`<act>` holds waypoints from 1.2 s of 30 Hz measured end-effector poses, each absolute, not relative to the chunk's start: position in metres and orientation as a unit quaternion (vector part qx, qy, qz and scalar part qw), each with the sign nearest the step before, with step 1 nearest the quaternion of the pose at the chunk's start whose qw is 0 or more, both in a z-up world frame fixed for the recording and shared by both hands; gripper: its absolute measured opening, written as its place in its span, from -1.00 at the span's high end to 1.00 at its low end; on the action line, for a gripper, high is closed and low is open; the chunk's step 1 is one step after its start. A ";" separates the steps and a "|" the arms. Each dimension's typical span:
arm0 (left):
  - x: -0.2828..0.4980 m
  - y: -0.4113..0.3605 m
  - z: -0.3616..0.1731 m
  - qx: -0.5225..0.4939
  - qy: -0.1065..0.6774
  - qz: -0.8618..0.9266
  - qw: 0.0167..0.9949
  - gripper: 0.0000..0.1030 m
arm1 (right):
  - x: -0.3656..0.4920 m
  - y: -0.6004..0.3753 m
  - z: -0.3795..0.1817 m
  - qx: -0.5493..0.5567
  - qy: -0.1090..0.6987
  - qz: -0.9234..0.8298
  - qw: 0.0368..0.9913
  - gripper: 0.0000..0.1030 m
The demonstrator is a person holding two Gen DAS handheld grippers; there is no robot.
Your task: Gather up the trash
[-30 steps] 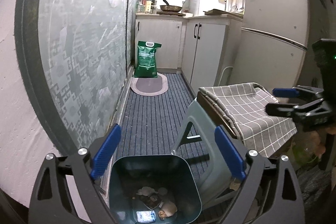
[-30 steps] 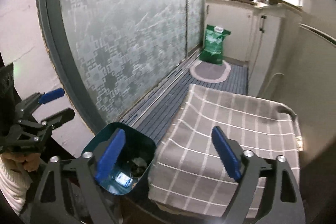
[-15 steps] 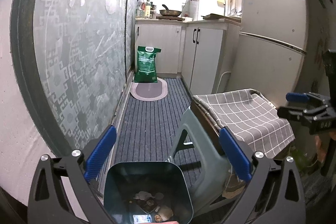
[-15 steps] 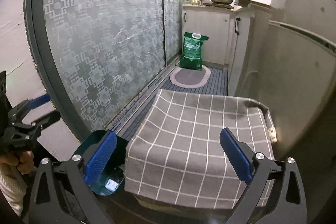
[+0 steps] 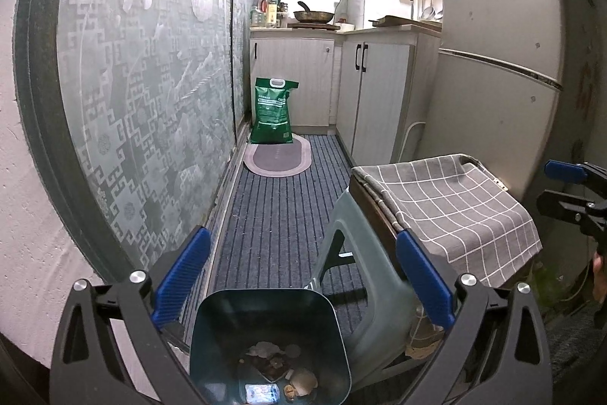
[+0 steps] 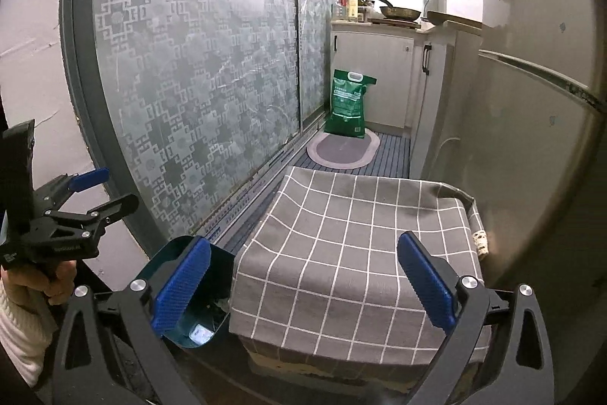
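Note:
A teal trash bin (image 5: 265, 325) stands on the floor right below my left gripper (image 5: 303, 278), which is open with nothing between its fingers. Scraps, shells and a small blue-and-white packet (image 5: 261, 393) lie at the bin's bottom. My right gripper (image 6: 303, 285) is open and empty over a low table under a grey checked cloth (image 6: 341, 253). The bin (image 6: 212, 314) shows beside that table at the lower left. Each gripper appears in the other's view: the right gripper (image 5: 565, 186) at the right edge, the left gripper (image 6: 108, 190) held by a hand (image 6: 38, 287).
A grey-green plastic stool (image 5: 364, 276) stands between bin and table. A frosted sliding door (image 5: 144, 101) lines the left, a fridge (image 5: 500, 82) and cabinets (image 5: 379, 93) the right. A green sack (image 5: 272, 111) and an oval mat (image 5: 279, 160) lie at the far end of the striped carpet.
Both pairs of jaws have spread a little wider. The right gripper has shifted rightward over the cloth-covered table, so the bin sits further to its left. The left gripper has hardly moved.

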State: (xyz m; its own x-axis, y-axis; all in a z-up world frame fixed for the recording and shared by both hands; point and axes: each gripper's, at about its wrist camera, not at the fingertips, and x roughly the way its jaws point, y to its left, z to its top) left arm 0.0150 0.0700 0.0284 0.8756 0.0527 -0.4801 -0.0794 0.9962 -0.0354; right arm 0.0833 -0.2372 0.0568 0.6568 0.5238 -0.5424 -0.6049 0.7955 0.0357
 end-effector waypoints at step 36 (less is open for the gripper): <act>0.012 0.072 0.031 -0.036 0.239 0.044 0.969 -0.94 | 0.080 -0.230 0.057 -0.078 0.279 0.318 0.903 -0.93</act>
